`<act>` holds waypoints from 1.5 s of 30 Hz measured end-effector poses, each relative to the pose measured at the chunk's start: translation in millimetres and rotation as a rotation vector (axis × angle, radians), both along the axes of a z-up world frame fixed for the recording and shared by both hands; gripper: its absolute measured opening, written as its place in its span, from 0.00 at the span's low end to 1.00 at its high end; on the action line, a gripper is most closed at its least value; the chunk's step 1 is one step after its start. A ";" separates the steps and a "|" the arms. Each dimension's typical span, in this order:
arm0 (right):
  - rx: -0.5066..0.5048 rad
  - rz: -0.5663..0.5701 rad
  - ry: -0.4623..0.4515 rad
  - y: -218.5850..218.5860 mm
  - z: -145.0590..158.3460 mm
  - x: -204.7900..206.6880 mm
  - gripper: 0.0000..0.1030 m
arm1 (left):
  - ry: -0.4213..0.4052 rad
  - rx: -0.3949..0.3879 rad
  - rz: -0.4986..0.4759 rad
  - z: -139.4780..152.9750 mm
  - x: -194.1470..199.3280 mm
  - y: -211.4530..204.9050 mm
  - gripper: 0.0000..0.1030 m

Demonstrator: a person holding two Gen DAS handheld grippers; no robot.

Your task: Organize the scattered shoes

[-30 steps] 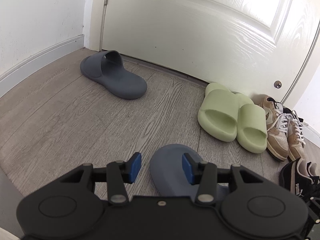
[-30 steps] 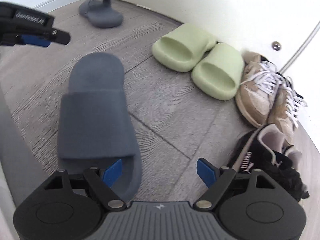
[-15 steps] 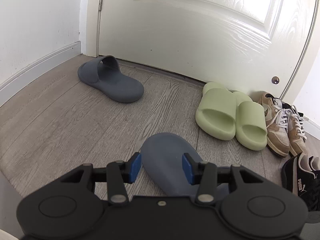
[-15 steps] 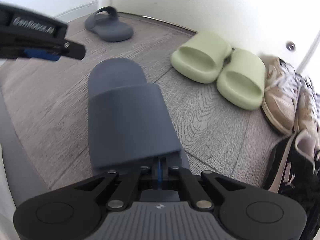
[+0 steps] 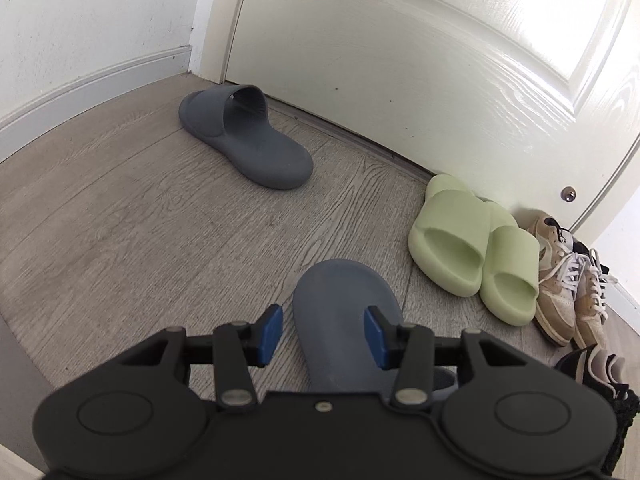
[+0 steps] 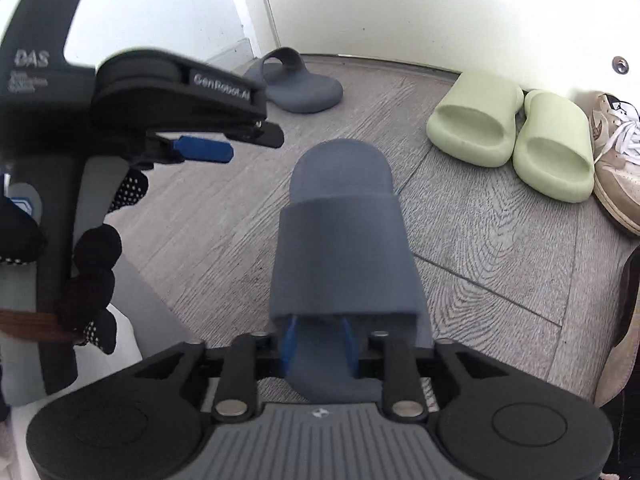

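Note:
A dark grey slide [image 6: 340, 236] lies on the wood floor straight ahead of my right gripper [image 6: 318, 340]. Both blue fingertips [image 6: 288, 342] are tucked under its strap, above the heel. The jaws are opening there, and the pads press on nothing I can see. My left gripper [image 5: 323, 334] hangs open above the slide's toe [image 5: 344, 304], holding nothing; it also appears as the left gripper [image 6: 224, 144] at the upper left of the right wrist view. The matching grey slide [image 5: 244, 136] lies alone by the door. I cannot tell whether the near slide is off the floor.
A pair of pale green slides [image 5: 472, 248] stands side by side against the white door [image 5: 400, 60]. Tan sneakers [image 5: 568, 280] and black sneakers [image 5: 596, 368] follow to their right. A dark gloved hand [image 6: 96, 276] holds the left gripper's handle. Skirting board runs along the left wall.
My right gripper's fingers were spread wide beside the near slide, then came together and slid under its strap; now they stand apart again. The slide lines up with that gripper. The left gripper kept its opening.

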State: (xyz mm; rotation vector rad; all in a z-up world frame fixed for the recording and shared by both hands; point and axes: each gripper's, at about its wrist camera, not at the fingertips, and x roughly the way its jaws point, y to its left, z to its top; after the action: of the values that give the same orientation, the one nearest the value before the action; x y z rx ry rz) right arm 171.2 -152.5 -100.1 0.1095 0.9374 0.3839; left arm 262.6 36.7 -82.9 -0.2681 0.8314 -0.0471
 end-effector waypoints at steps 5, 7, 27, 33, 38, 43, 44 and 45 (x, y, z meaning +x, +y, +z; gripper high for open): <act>0.151 -0.148 -0.011 -41.6 8.3 15.7 0.62 | -0.010 -0.016 0.002 3.4 -1.8 1.6 0.44; 0.093 -0.085 0.028 -32.7 -2.1 30.0 0.65 | -0.032 -0.003 0.016 8.7 -4.8 3.2 0.44; -0.043 -0.266 0.011 -3.0 -46.3 38.6 0.35 | -0.114 0.020 0.018 31.7 -13.5 9.6 0.44; 0.001 -0.582 0.061 10.4 -45.2 15.1 0.30 | -0.094 0.005 0.031 28.1 -10.7 15.0 0.44; -0.078 -0.538 0.011 28.2 -46.9 4.0 0.34 | -0.042 0.080 -0.083 22.9 -6.2 -2.7 0.44; 0.061 -0.533 0.123 -9.2 -40.3 1.6 0.70 | 0.053 0.131 -0.224 15.8 -5.8 -19.8 0.44; 0.071 -0.538 0.136 -16.7 -36.8 -0.6 0.71 | 0.066 0.140 -0.242 15.5 -6.7 -21.9 0.44; 0.077 -0.542 0.123 -24.2 -30.7 -3.8 0.73 | 0.093 0.151 -0.269 14.4 -7.3 -24.1 0.44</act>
State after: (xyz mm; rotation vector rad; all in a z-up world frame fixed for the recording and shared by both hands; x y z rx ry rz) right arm 167.4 -176.6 -130.8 0.4514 0.9728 -0.0908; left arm 255.3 12.5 -68.5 -0.0149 0.9542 -0.2243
